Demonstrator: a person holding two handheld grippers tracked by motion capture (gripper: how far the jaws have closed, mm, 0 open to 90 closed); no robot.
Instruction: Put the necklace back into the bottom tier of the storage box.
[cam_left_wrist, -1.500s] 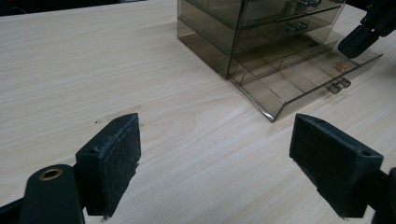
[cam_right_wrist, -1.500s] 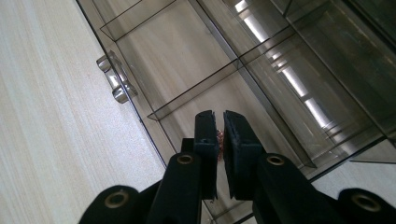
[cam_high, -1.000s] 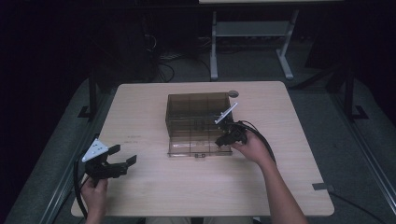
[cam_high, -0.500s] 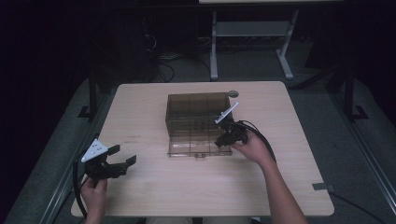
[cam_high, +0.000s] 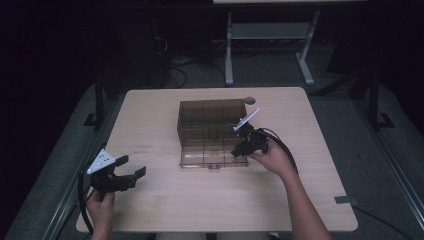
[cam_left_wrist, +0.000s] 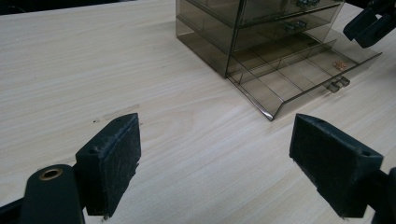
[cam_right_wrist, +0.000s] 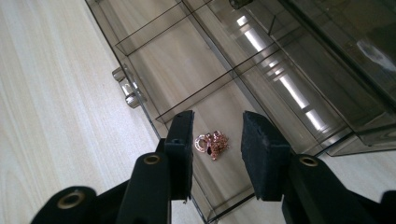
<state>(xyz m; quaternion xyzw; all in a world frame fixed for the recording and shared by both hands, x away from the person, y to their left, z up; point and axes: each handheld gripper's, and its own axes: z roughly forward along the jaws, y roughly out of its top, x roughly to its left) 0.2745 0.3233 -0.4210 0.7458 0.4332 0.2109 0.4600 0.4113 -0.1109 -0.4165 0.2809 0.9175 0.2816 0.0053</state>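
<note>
A smoky see-through drawer box (cam_high: 212, 117) stands mid-table with its bottom drawer (cam_high: 200, 159) pulled out toward me. A small rose-gold piece of jewellery (cam_right_wrist: 212, 142) lies on the drawer floor in the end compartment; in the left gripper view it is a small glint (cam_left_wrist: 340, 65). My right gripper (cam_right_wrist: 218, 117) hovers over that compartment at the drawer's right end (cam_high: 241, 150). Its jaws have just been opening, and the jewellery lies loose below the gap, touched by neither pad. My left gripper (cam_high: 134, 167) rests at the table's front left, jaws wide open (cam_left_wrist: 215, 163) with only bare wood between them.
The light wooden table (cam_high: 150, 115) has a round grommet (cam_high: 249, 100) behind the box. The drawer has a small handle (cam_right_wrist: 128, 88) on its front wall. A metal stand's legs (cam_high: 270, 45) and cables lie on the dark floor beyond the table.
</note>
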